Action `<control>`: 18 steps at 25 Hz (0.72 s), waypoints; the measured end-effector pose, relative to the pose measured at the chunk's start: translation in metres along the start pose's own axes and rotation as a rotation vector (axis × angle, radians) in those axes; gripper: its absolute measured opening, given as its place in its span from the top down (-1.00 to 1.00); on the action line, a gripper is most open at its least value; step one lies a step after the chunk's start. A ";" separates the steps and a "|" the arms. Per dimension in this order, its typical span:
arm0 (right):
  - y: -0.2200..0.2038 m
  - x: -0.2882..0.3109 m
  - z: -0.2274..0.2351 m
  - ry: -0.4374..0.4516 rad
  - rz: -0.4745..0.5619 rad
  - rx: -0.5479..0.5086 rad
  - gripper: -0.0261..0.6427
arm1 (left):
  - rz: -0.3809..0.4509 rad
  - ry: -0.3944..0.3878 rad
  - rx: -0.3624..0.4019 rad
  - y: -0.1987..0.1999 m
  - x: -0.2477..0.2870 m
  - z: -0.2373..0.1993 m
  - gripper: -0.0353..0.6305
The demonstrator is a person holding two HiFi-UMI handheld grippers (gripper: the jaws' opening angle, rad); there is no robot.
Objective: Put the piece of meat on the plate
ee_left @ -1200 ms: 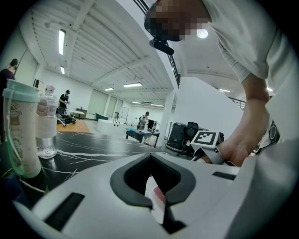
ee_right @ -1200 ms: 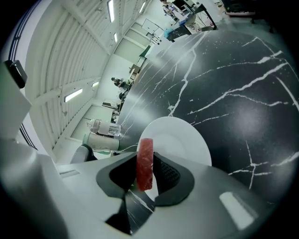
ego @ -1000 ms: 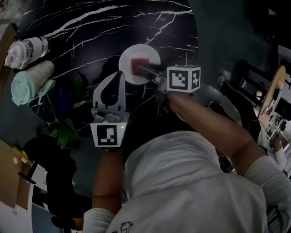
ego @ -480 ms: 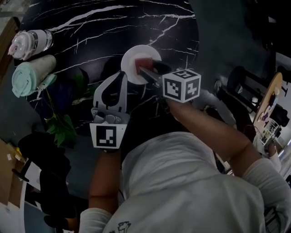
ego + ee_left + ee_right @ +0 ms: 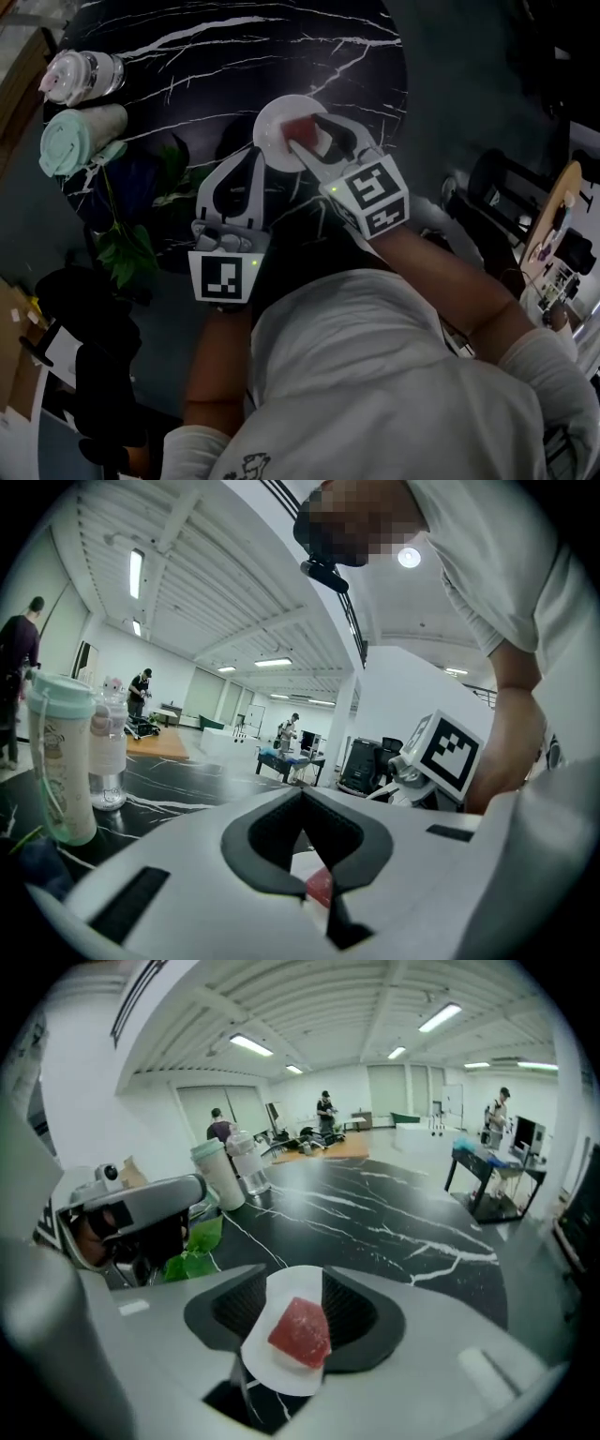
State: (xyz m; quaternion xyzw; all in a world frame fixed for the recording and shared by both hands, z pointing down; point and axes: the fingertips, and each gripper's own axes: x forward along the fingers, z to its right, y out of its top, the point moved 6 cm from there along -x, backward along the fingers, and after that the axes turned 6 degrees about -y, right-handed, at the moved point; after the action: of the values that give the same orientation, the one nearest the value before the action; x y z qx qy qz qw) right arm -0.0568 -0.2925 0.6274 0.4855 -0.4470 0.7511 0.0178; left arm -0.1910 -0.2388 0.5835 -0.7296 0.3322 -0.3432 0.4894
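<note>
The red piece of meat (image 5: pixel 300 127) lies on the small white plate (image 5: pixel 272 127) on the black marble table. My right gripper (image 5: pixel 307 132) hovers just above it, open; its jaws have just been opening and the pads touch nothing. In the right gripper view the meat (image 5: pixel 301 1332) and plate (image 5: pixel 281 1372) show between the spread jaws of that gripper (image 5: pixel 296 1297). My left gripper (image 5: pixel 254 156) is shut and empty, just left of the plate. The left gripper view looks past its closed tips (image 5: pixel 302 797) at a bit of the meat (image 5: pixel 321 885).
A mint tumbler (image 5: pixel 70 141) and a clear bottle with a pink lid (image 5: pixel 80 73) lie at the table's far left. Green leaves (image 5: pixel 122 253) and a dark blue thing (image 5: pixel 131 187) sit left of my left gripper. The table's edge curves down the right (image 5: pixel 405 84).
The right gripper rolled so its marker cube now faces up, rose a little and opened. The meat stays on the plate. The left gripper has hardly moved.
</note>
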 end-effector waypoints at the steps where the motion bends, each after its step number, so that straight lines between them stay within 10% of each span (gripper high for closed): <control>1: 0.005 -0.006 -0.004 0.009 0.020 -0.035 0.44 | 0.001 0.003 0.005 0.003 -0.001 0.003 0.88; 10: 0.051 -0.090 -0.033 0.092 0.285 -0.184 0.90 | 0.050 0.106 -0.047 0.050 -0.013 0.034 0.88; 18: 0.087 -0.193 -0.045 0.123 0.502 -0.187 0.92 | 0.143 0.182 -0.065 0.125 -0.036 0.103 0.88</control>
State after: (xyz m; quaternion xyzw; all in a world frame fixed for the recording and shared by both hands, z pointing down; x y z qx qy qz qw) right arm -0.0270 -0.2346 0.4207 0.3093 -0.6190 0.7153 -0.0973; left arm -0.1442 -0.1966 0.4296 -0.6853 0.4376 -0.3614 0.4563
